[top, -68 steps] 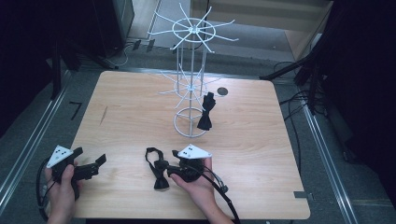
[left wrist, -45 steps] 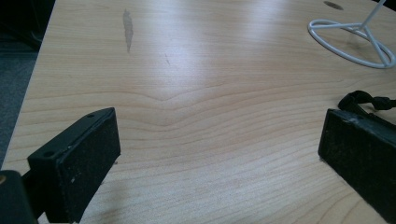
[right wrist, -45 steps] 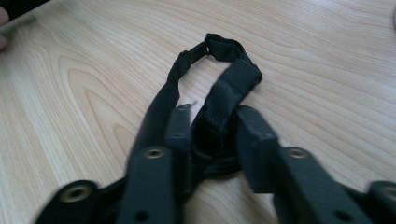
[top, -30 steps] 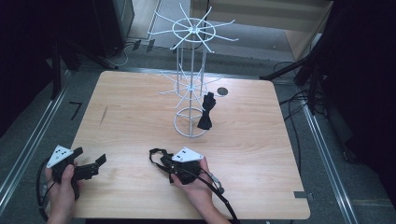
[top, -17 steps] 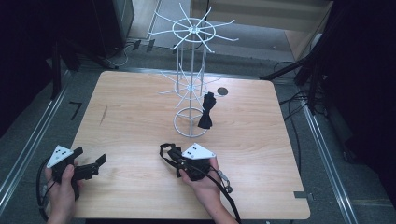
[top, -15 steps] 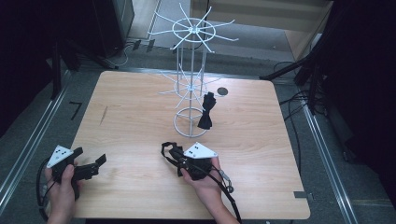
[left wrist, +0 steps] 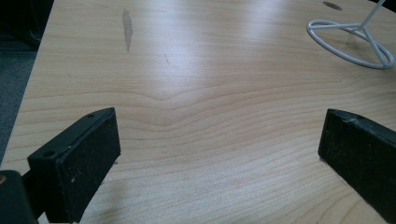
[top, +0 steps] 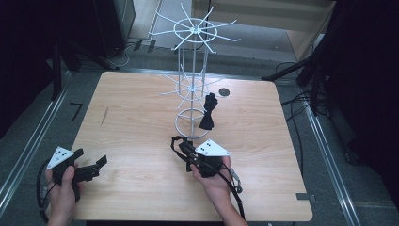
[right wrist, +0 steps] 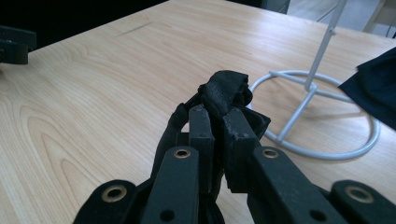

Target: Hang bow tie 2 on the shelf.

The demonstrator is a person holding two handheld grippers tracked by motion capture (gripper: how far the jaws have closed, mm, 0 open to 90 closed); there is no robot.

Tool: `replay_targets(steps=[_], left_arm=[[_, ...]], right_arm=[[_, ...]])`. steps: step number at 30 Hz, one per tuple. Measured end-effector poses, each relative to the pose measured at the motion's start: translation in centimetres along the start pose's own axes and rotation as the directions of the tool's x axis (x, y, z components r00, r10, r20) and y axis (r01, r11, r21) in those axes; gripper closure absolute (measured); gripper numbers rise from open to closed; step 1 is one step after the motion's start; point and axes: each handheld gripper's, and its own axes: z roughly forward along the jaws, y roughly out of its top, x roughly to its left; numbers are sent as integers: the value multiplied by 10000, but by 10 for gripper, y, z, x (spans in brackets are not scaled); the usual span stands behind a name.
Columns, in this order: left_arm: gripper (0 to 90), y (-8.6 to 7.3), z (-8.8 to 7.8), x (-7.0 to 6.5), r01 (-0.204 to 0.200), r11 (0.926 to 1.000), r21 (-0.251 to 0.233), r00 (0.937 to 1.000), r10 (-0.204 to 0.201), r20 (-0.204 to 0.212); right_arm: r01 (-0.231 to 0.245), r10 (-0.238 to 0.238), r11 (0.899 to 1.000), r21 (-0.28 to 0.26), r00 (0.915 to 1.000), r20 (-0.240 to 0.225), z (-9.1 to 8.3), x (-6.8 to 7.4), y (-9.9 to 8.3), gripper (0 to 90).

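We have the right gripper clamped on a black bow tie, jaws pressed together with the knot bunched between the pads and poking out past the tips. In the high view the tie's strap loops out to the gripper's left, just in front of the white wire rack. The rack's base ring sits near, just beyond the held tie, not touching it. A second black bow tie hangs on the rack's right side (its lower end near the base ring). Over at the table's near left corner, our left gripper rests low, jaws wide apart with only bare wood between them. Well apart, the two grippers.
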Motion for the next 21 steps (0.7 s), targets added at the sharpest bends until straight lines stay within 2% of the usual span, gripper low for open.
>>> replay_targets(steps=[21], left_arm=[[0, 0, 0, 0, -7, 10000, 15, 10000, 7, -8]], right_arm=[[-87, 138, 9953, -959, 9985, 525, -28, -18, 19, 850]])
